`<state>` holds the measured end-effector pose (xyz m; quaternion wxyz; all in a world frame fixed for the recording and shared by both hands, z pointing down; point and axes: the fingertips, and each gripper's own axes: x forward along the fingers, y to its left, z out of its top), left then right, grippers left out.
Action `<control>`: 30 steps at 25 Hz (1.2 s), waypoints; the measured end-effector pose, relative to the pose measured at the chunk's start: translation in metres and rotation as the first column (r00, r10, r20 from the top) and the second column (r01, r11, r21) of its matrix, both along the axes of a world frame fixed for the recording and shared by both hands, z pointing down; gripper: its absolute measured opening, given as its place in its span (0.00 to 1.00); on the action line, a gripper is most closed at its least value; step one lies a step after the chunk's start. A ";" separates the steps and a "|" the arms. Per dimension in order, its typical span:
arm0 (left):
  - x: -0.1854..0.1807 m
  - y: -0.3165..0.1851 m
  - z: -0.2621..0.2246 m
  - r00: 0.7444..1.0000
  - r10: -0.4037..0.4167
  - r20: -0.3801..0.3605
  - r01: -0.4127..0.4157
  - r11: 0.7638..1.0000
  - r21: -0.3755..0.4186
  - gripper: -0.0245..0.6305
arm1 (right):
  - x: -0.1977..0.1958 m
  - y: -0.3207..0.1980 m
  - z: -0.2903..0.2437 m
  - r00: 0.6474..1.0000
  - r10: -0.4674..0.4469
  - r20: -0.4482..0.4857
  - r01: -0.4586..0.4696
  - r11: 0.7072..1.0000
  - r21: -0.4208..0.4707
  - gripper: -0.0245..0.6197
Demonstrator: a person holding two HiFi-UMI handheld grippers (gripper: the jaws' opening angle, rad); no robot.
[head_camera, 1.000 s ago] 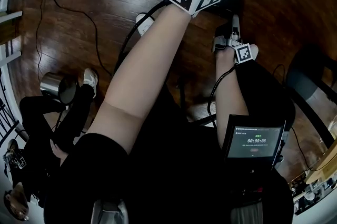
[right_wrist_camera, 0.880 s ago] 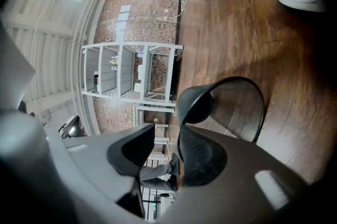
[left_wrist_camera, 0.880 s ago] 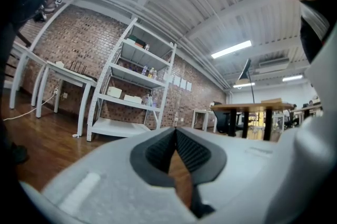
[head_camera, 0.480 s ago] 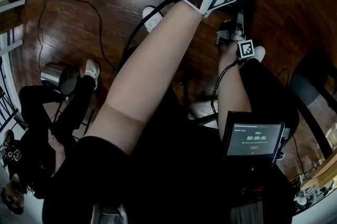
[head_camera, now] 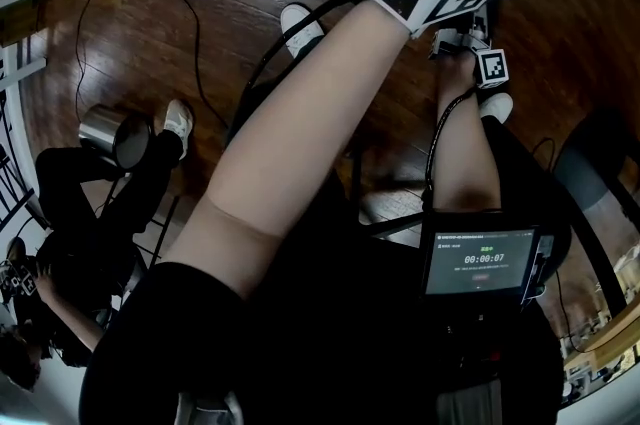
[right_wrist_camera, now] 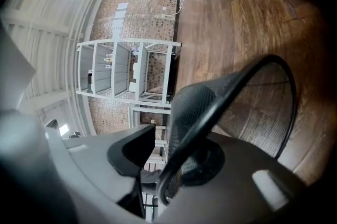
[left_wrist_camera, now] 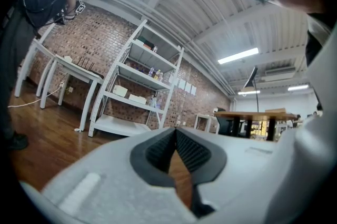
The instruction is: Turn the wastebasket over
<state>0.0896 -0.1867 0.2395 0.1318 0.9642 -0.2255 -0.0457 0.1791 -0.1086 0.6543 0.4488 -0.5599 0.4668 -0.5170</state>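
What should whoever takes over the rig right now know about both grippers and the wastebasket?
Left gripper: shut, nothing between its pads, and the basket is not in its view.
Right gripper: jaws closing on the black mesh wastebasket, with its rim and wall between them.
Basket: at the right gripper, above the wooden floor. I cannot tell how far it is tipped.
Done: rim grasped.
Left: turn it bottom up, set it on the floor, release.

Loft-style lab: brick wall, white shelving, wood floor, strip lights
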 end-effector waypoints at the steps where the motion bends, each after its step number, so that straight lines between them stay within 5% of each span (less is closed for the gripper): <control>1: 0.000 0.000 0.000 1.000 -0.001 0.000 0.001 1.000 0.000 0.04 | 0.002 -0.005 0.000 1.000 0.002 -0.002 -0.002 1.000 0.000 0.22; 7: 0.000 0.000 -0.004 1.000 -0.002 -0.001 0.002 1.000 -0.006 0.04 | 0.006 -0.006 0.000 1.000 0.030 -0.005 -0.030 0.999 -0.011 0.09; 13: -0.008 -0.007 -0.010 1.000 -0.022 0.001 0.022 1.000 0.008 0.04 | -0.008 -0.011 -0.016 0.992 -0.063 -0.109 0.067 0.997 0.034 0.06; 19: -0.015 -0.013 -0.009 0.999 -0.041 -0.025 0.041 0.999 -0.009 0.04 | 0.000 -0.029 -0.034 0.898 -0.274 -0.344 0.272 0.961 -0.055 0.06; 21: -0.015 -0.010 -0.010 0.999 -0.039 -0.026 0.039 0.999 -0.005 0.04 | -0.003 -0.039 -0.053 0.804 -0.393 -0.446 0.381 0.917 -0.121 0.06; 23: -0.014 -0.009 -0.013 0.999 -0.036 -0.028 0.036 0.999 0.002 0.04 | -0.007 -0.046 -0.064 0.642 -0.527 -0.557 0.492 0.840 -0.228 0.06; 27: -0.016 -0.009 -0.016 0.999 -0.041 -0.035 0.041 0.999 0.002 0.04 | -0.007 -0.052 -0.063 0.243 -0.718 -0.652 0.583 0.646 -0.494 0.06; 30: -0.016 -0.010 -0.016 0.998 -0.045 -0.037 0.045 0.999 0.000 0.04 | -0.011 -0.053 -0.050 -0.139 -0.777 -0.614 0.545 0.457 -0.702 0.07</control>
